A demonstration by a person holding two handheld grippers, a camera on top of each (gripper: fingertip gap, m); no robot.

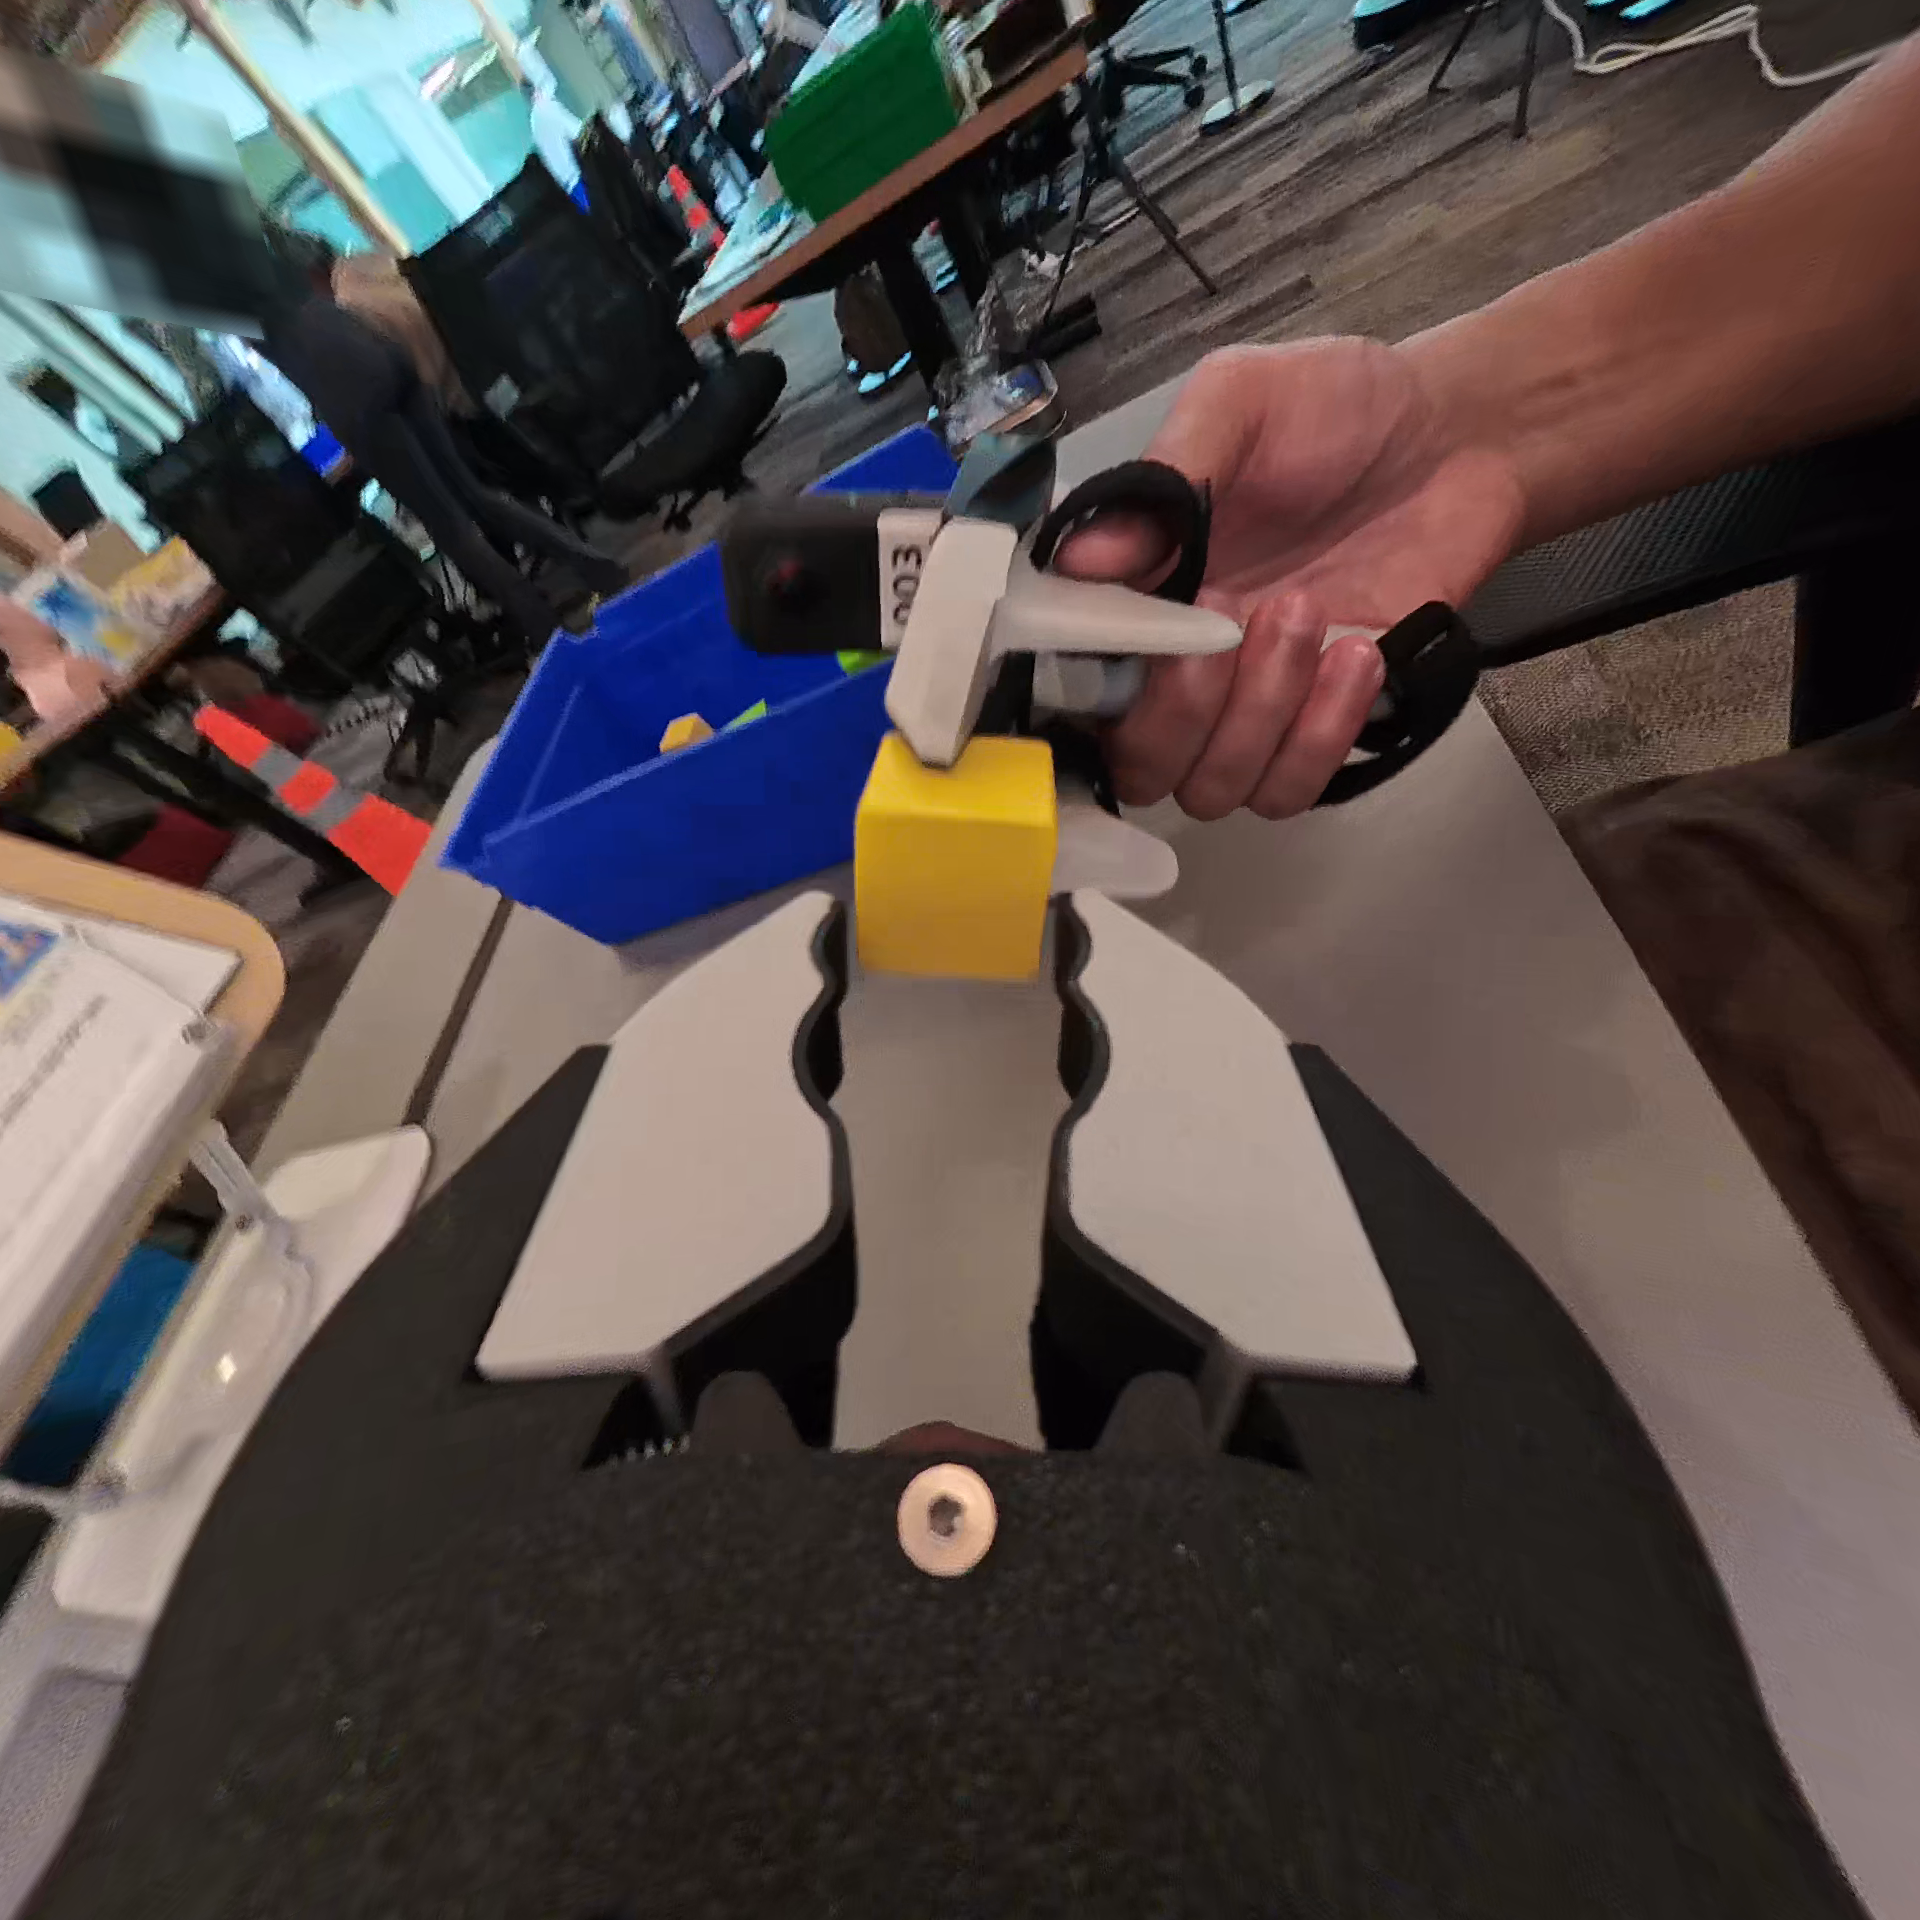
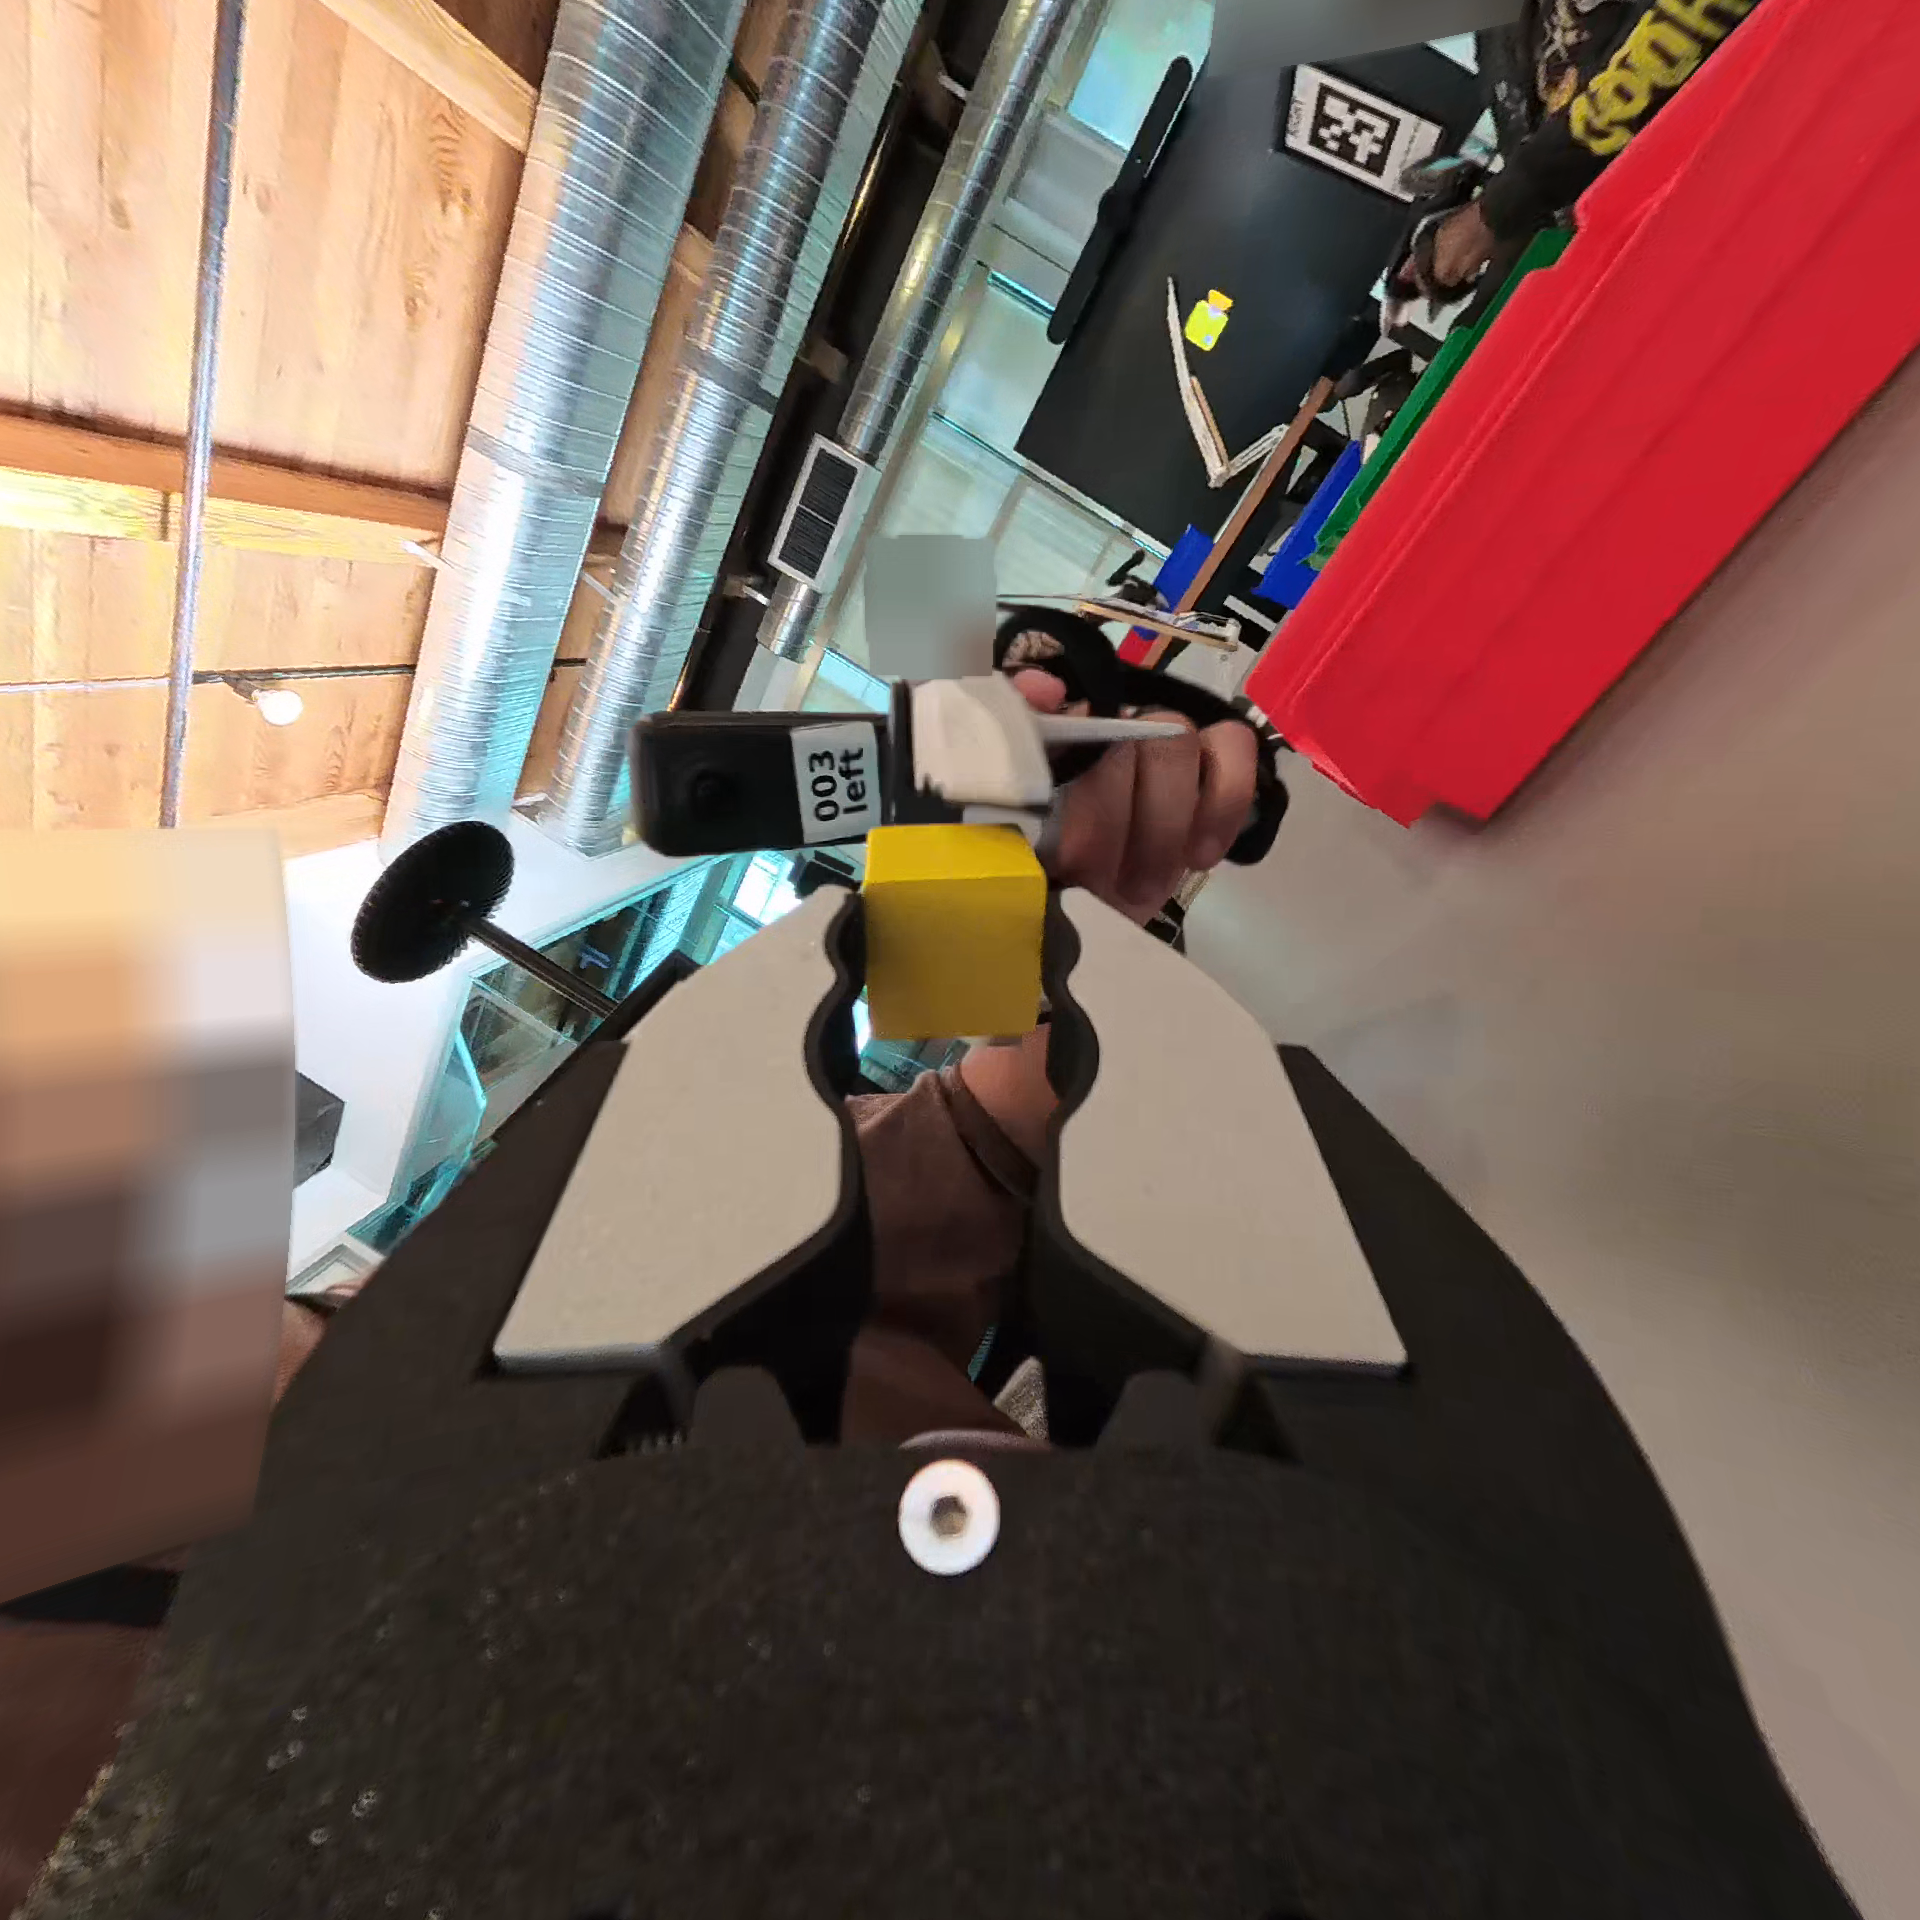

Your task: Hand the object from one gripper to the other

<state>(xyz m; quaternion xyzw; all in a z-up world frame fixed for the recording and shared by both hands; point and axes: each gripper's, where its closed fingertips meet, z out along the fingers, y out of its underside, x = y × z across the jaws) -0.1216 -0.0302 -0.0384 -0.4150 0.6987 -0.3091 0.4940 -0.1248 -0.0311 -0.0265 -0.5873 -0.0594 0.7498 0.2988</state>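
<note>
The far side of the yellow cube (image 1: pixel 951 868) is hidden in both views, and the second finger of each opposing gripper is largely screened by it. No long axis is presented; the faces sit roughly square to each camera. The cube is held above the grey bench (image 1: pixel 1455 1091), clamped between the tips of the left hand-held gripper (image 1: pixel 951 935) and likewise gripped by the right hand-held gripper (image 2: pixel 951 935), crosswise. A blue bin (image 1: pixel 665 821) is seen behind.
</note>
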